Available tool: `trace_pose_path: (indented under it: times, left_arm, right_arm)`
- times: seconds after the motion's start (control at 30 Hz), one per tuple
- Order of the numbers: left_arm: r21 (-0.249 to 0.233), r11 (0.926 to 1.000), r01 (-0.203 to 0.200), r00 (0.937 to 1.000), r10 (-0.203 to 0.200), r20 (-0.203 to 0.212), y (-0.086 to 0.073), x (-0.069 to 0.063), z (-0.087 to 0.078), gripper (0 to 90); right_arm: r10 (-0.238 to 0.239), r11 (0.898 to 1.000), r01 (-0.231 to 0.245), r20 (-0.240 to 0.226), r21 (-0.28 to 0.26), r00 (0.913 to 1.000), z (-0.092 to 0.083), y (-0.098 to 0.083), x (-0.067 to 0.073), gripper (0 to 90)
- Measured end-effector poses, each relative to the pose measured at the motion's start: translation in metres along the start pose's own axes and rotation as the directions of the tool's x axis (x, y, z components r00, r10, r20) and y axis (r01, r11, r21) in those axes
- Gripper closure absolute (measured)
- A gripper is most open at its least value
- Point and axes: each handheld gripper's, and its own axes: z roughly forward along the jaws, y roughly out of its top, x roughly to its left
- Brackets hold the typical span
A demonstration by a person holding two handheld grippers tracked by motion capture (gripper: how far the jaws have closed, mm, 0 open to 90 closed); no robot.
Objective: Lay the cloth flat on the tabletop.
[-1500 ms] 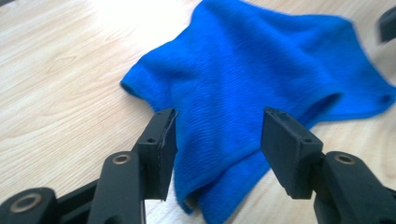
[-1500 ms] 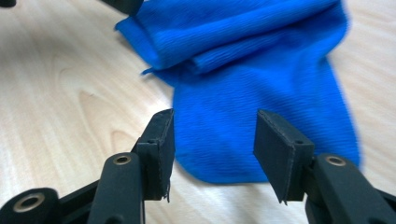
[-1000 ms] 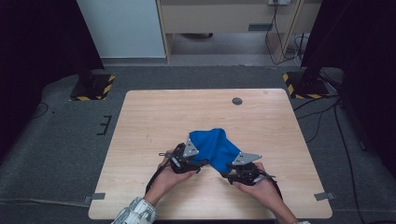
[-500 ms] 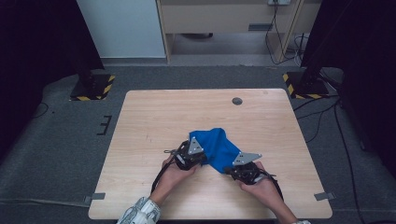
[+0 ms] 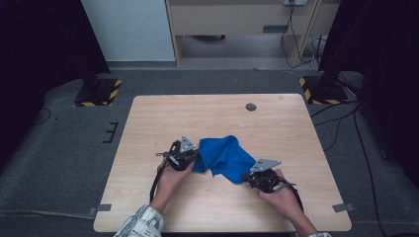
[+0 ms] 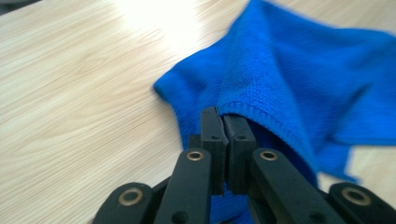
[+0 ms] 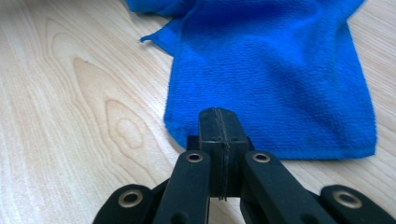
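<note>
A blue cloth (image 5: pixel 225 155) lies rumpled on the wooden table (image 5: pixel 197 113), stretched between my two grippers. My left gripper (image 5: pixel 196 157) is at the cloth's left end. In the left gripper view its jaws (image 6: pixel 223 119) have just closed and now pinch the hemmed edge of the cloth (image 6: pixel 303 70), which rises in a fold. My right gripper (image 5: pixel 248 177) is at the cloth's near right end. In the right gripper view its jaws (image 7: pixel 218 119) are pressed together on the near edge of the cloth (image 7: pixel 280 70), which lies flat beyond them.
A round dark grommet (image 5: pixel 251 106) sits in the table's far side. Two stand bases with yellow-black stripes (image 5: pixel 96 94) (image 5: pixel 321 91) rest on the floor beyond the far corners. Bare wood surrounds the cloth on all sides.
My left gripper has shifted left and slightly farther away with the cloth's edge in it, drawing the cloth out wider. The right gripper has stayed in place.
</note>
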Motion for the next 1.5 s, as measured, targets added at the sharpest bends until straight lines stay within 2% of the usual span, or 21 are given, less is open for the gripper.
trace_pose_path:
  times: [0.07, 0.17, 0.27, 0.4, 0.5, 0.6, 0.73, 0.87, 0.93, 1.03, 1.13, 1.27, 1.33, 1.4, 1.43, 1.5]
  left_arm:
    - [0.018, 0.9998, 0.005, 0.9998, -0.004, -0.020, -0.004, 0.006, 0.002, 87.4]
    - [0.039, 0.9991, 0.017, 0.9993, -0.016, -0.035, -0.008, 0.013, 0.007, 87.3]
    - [0.085, 0.9963, -0.013, 0.9977, 0.018, -0.065, -0.013, 0.016, 0.013, 86.9]
    - [0.107, 0.9943, 0.001, 0.9975, 0.007, -0.071, -0.018, 0.021, 0.017, 87.6]
    - [0.113, 0.9936, 0.001, 0.9981, 0.006, -0.062, -0.019, 0.023, 0.016, 88.3]
    - [0.130, 0.9915, -0.009, 0.9985, 0.016, -0.053, -0.020, 0.022, 0.013, 88.5]
    - [0.160, 0.9870, -0.017, 0.9990, 0.023, -0.039, -0.027, 0.020, 0.000, 88.5]
    - [0.177, 0.9843, -0.005, 0.9995, 0.010, -0.031, -0.037, 0.021, -0.014, 88.5]
    - [0.169, 0.9855, 0.019, 0.9994, -0.014, -0.031, -0.039, 0.025, -0.017, 88.2]
    - [0.135, 0.9904, 0.029, 0.9992, -0.025, -0.031, -0.040, 0.029, -0.012, 84.9]
    - [0.113, 0.9928, 0.040, 0.9986, -0.036, -0.039, -0.040, 0.028, -0.014, 72.0]
    - [0.076, 0.9955, 0.057, 0.9976, -0.054, -0.044, -0.040, 0.027, -0.025, 60.9]
    - [0.069, 0.9963, 0.051, 0.9975, -0.047, -0.052, -0.043, 0.026, -0.031, 57.9]
    - [0.063, 0.9968, 0.048, 0.9976, -0.044, -0.054, -0.047, 0.025, -0.038, 55.7]
    - [0.063, 0.9969, 0.048, 0.9976, -0.044, -0.053, -0.049, 0.025, -0.042, 55.2]
    - [0.054, 0.9974, 0.048, 0.9977, -0.045, -0.051, -0.053, 0.024, -0.049, 54.2]
  right_arm:
    - [0.015, 1.000, -0.015, -0.005, -0.014, 0.9999, 0.000, 0.000, -0.001, 89.9]
    - [0.027, 0.999, -0.027, -0.004, -0.039, 0.9996, 0.002, 0.003, 0.000, 78.1]
    - [0.021, 1.000, -0.021, 0.004, -0.023, 0.9998, 0.010, 0.005, 0.004, 72.3]
    - [0.007, 1.000, -0.007, 0.010, 0.001, 0.9999, 0.015, 0.004, 0.006, 70.6]
    - [0.015, 1.000, -0.015, 0.012, -0.002, 0.9998, 0.016, 0.003, 0.004, 70.3]
    - [0.020, 1.000, -0.020, 0.015, -0.004, 0.9997, 0.016, 0.003, 0.003, 71.3]
    - [0.025, 1.000, -0.024, 0.032, -0.011, 0.9992, 0.015, 0.001, -0.004, 72.9]
    - [0.065, 0.997, -0.063, 0.054, -0.032, 0.9965, 0.015, 0.000, -0.016, 73.5]
    - [0.071, 0.997, -0.069, 0.064, -0.032, 0.9954, 0.015, 0.000, -0.020, 73.7]
    - [0.087, 0.996, -0.085, 0.068, -0.039, 0.9938, 0.016, 0.001, -0.024, 71.0]
    - [0.089, 0.994, -0.084, 0.076, -0.070, 0.9931, 0.007, 0.003, -0.022, 66.4]
    - [0.083, 0.991, -0.076, 0.062, -0.113, 0.9946, -0.013, 0.001, -0.017, 54.4]
    - [0.079, 0.991, -0.073, 0.048, -0.108, 0.9957, -0.017, -0.004, -0.013, 48.7]
    - [0.059, 0.996, -0.055, 0.048, -0.075, 0.9971, -0.016, -0.009, -0.007, 43.4]
    - [0.037, 0.998, -0.034, 0.052, -0.060, 0.9980, -0.014, -0.011, -0.005, 42.0]
    - [0.029, 0.999, -0.027, 0.052, -0.047, 0.9982, -0.009, -0.013, -0.004, 40.3]
